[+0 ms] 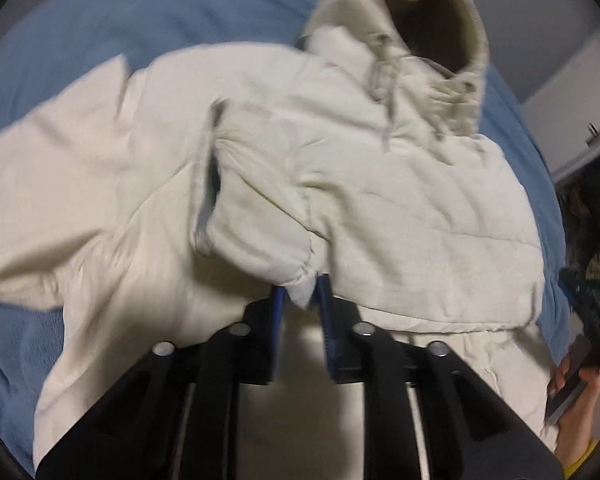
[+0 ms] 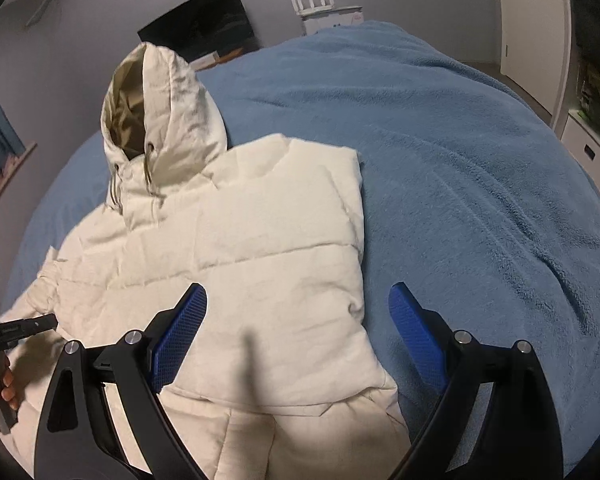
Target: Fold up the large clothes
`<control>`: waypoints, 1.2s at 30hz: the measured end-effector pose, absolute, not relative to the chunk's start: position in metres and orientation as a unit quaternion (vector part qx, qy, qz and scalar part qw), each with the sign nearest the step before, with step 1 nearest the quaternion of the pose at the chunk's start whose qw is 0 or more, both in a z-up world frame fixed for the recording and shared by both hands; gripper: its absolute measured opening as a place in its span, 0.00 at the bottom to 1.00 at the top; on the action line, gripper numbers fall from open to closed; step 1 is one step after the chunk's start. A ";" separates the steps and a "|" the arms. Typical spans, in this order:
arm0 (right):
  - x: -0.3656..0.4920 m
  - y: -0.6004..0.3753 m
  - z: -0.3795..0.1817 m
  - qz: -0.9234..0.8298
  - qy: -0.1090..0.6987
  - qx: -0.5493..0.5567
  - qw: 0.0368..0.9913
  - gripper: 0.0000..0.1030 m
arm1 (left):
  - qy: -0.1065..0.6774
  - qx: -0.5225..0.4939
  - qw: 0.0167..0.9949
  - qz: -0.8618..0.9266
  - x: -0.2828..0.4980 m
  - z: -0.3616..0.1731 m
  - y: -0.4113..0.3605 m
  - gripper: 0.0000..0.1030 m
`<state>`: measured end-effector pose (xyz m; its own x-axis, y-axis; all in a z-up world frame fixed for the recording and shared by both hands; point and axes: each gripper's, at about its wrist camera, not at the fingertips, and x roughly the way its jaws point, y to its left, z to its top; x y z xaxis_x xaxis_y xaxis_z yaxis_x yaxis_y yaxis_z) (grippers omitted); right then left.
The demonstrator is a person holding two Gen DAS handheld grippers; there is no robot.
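Note:
A white hooded puffer jacket [image 1: 400, 200] lies spread on a blue blanket [image 1: 140, 20], hood [image 1: 440, 20] at the far end. One sleeve [image 1: 260, 208] is drawn across the jacket's body. Its cuff [image 1: 300, 276] sits pinched between the blue pads of my left gripper [image 1: 301, 286], which is shut on it. In the right wrist view the same jacket [image 2: 260, 240] lies with its right side folded straight. My right gripper [image 2: 298, 320] hovers over the jacket's lower part, wide open with nothing between its pads [image 2: 180, 336]. The left gripper [image 2: 20, 330] shows at that view's left edge.
The blue blanket [image 2: 480, 160] stretches bare to the right of the jacket. Past the bed stand a dark screen [image 2: 198, 28], a white router [image 2: 320, 0], a white door [image 2: 532, 20] and white drawers [image 2: 592, 152]. A hand [image 1: 576, 392] holds the right gripper [image 1: 592, 320].

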<state>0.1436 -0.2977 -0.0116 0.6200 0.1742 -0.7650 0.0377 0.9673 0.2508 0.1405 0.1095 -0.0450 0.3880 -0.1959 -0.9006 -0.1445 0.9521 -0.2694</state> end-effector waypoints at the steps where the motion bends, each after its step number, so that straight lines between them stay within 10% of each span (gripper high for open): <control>1: 0.144 -0.298 -0.014 0.036 0.437 0.121 0.890 0.86 | 0.549 -0.156 0.821 0.001 0.139 -0.043 0.114 0.38; 12: 0.136 -0.289 -0.002 0.040 0.407 0.100 0.907 0.87 | 0.415 -0.150 0.897 0.021 0.116 0.007 0.120 0.77; 36: 0.169 -0.261 -0.083 0.068 0.539 0.075 0.836 0.93 | 0.551 -0.032 0.833 -0.023 0.157 -0.070 0.079 0.94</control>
